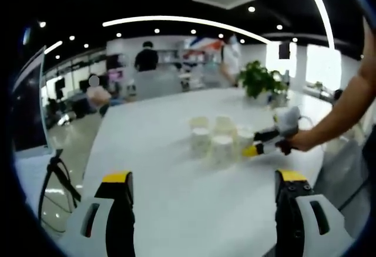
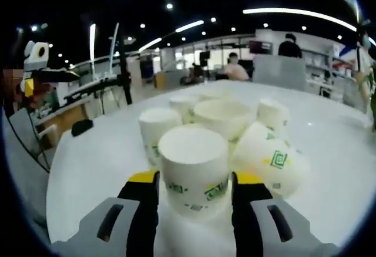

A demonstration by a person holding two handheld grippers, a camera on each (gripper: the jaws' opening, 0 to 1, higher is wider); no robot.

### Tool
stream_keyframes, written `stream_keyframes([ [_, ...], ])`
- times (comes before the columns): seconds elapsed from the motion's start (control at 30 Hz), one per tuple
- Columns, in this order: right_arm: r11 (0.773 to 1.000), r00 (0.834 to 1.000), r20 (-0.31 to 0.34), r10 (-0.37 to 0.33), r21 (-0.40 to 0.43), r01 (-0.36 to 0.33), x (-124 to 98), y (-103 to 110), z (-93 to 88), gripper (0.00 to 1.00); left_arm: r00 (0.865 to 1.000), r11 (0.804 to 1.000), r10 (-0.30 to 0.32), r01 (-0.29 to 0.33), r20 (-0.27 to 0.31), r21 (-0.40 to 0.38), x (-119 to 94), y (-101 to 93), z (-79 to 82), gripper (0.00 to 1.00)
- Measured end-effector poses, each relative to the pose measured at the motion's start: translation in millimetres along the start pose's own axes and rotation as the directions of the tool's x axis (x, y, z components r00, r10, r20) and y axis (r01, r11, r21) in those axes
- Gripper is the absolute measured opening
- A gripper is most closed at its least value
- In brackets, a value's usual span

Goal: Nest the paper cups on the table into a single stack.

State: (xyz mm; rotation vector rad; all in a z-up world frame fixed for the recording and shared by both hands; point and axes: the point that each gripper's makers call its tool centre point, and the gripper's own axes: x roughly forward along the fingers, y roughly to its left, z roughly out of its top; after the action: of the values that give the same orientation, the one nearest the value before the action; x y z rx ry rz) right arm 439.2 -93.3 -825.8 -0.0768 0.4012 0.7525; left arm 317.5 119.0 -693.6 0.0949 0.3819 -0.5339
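Note:
Several white paper cups with green logos (image 1: 216, 136) stand bunched together on the white table (image 1: 147, 151). My left gripper (image 1: 204, 177) is open well short of them, its jaws wide apart with nothing between. My right gripper (image 1: 254, 149) reaches in from the right on a person's arm. In the right gripper view, my right gripper (image 2: 195, 179) is shut on the nearest cup (image 2: 194, 166), which stands upside down. Beside that cup a tilted cup (image 2: 271, 158) leans to the right. An upright open cup (image 2: 223, 117) and other upside-down cups (image 2: 157, 129) stand behind.
A potted plant (image 1: 259, 78) stands at the table's far end. A dark screen (image 1: 29, 104) and a cabled stand (image 1: 56, 177) are off the table's left edge. A tripod (image 2: 121, 63) and people at desks (image 2: 235, 69) are beyond the table.

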Motion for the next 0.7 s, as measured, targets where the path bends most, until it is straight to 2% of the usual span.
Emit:
stream_keyframes([
  [0.2,1.000,1.000,-0.009,-0.004,-0.015,0.004,2.0,-0.1,-0.4,0.38,1.000,1.000,0.008,-0.008,0.002,-0.001,-3.0,0.3,0.9,0.98],
  [0.47,1.000,1.000,-0.020,0.001,-0.029,-0.002,-1.1,2.1,-0.1,0.36,1.000,1.000,0.001,-0.001,0.005,0.001,-2.0,-4.2,3.6,0.98],
  [0.7,1.000,1.000,-0.007,0.017,-0.016,-0.017,-5.5,6.9,10.4,0.36,1.000,1.000,-0.006,0.006,0.007,0.002,0.2,-6.3,5.3,0.98],
])
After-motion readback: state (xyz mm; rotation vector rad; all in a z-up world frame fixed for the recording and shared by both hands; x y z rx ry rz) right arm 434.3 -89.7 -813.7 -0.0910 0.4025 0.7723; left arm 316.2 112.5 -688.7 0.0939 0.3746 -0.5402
